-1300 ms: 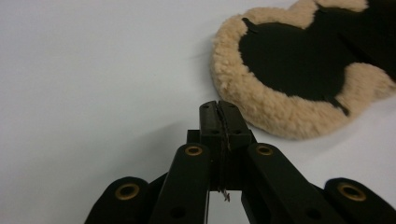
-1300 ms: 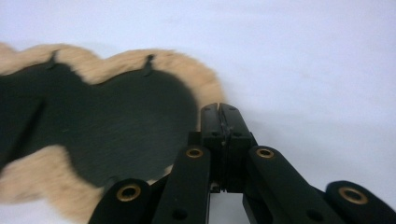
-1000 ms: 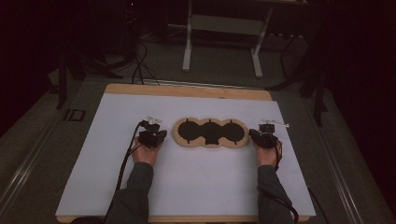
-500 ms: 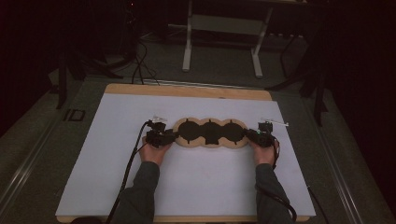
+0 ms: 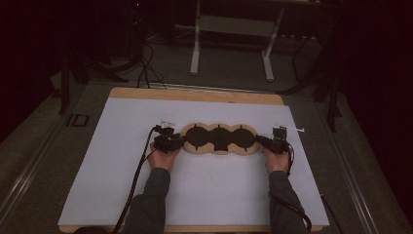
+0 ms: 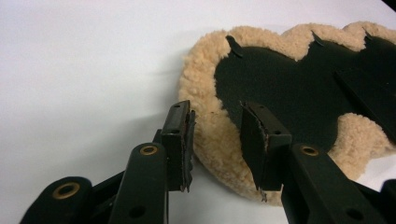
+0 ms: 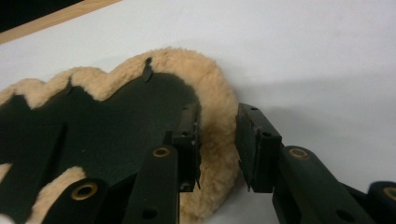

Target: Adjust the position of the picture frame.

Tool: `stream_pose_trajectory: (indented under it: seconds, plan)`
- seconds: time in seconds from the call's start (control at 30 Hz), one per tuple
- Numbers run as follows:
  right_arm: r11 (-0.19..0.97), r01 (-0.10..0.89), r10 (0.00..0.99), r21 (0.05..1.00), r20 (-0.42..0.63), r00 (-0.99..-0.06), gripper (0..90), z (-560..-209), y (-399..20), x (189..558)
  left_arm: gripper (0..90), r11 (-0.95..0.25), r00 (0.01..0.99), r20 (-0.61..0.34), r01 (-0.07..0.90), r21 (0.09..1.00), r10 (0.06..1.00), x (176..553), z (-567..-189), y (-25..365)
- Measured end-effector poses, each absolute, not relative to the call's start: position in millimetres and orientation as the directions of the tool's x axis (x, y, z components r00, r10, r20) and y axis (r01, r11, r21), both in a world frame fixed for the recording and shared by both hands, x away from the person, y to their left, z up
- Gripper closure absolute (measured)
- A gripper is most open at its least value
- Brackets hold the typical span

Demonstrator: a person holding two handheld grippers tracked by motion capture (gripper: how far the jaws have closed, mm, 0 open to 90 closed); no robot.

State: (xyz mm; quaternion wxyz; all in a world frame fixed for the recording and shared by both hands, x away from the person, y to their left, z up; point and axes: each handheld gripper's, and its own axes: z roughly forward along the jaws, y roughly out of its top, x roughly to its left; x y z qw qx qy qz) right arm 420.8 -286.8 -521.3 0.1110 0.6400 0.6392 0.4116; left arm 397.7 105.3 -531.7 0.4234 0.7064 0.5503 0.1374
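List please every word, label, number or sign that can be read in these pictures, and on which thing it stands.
None can be read.
The fleece-edged pad, the white table cover and both grippers show no lettering.
A small dark mark on the floor, left of the table, is too small and dim to read.

The high view is dim: only the white table sheet (image 5: pixel 122 161) catches soft overhead light, and the room behind it sinks into near black. Both gripper views are brighter, with a soft shadow on the sheet beside the fleece pad (image 6: pixel 219 135). The near jaws look slightly blurred, and no glare shows.
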Motion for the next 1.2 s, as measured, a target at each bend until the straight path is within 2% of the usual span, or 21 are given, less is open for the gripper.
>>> stream_pose_trajectory:
  seconds: [0.07, 0.1, 0.23, 0.37, 0.8, 1.2]
  plan:
    - [-0.161, 0.733, 0.904, 0.661, 0.397, -0.159, 68.5, -522.0, -287.8, 421.1, 63.8, -0.022, 0.348, -0.283, 0.665, 0.746, 0.894, 398.3, -532.0, 105.5]
    - [-0.164, 0.736, 0.896, 0.657, 0.411, -0.168, 70.4, -522.9, -289.9, 419.5, 67.3, 0.002, 0.344, -0.325, 0.685, 0.729, 0.881, 400.0, -532.8, 107.7]
    - [-0.164, 0.74, 0.899, 0.652, 0.408, -0.161, 76.7, -522.8, -291.6, 417.7, 70.7, 0.008, 0.338, -0.334, 0.692, 0.722, 0.88, 399.9, -532.9, 107.4]
    - [-0.13, 0.742, 0.915, 0.657, 0.369, -0.166, 76.9, -520.5, -287.2, 417.0, 72.0, 0.026, 0.332, -0.356, 0.698, 0.715, 0.874, 399.7, -533.3, 110.0]
    - [-0.088, 0.748, 0.909, 0.658, 0.36, -0.21, 76.7, -520.2, -275.6, 402.8, 72.5, 0.021, 0.34, -0.358, 0.699, 0.714, 0.869, 382.6, -533.4, 128.1]
    - [-0.023, 0.752, 0.905, 0.659, 0.333, -0.264, 76.3, -519.1, -252.1, 385.0, 72.5, 0.0, 0.322, -0.328, 0.714, 0.701, 0.888, 356.5, -529.0, 147.8]
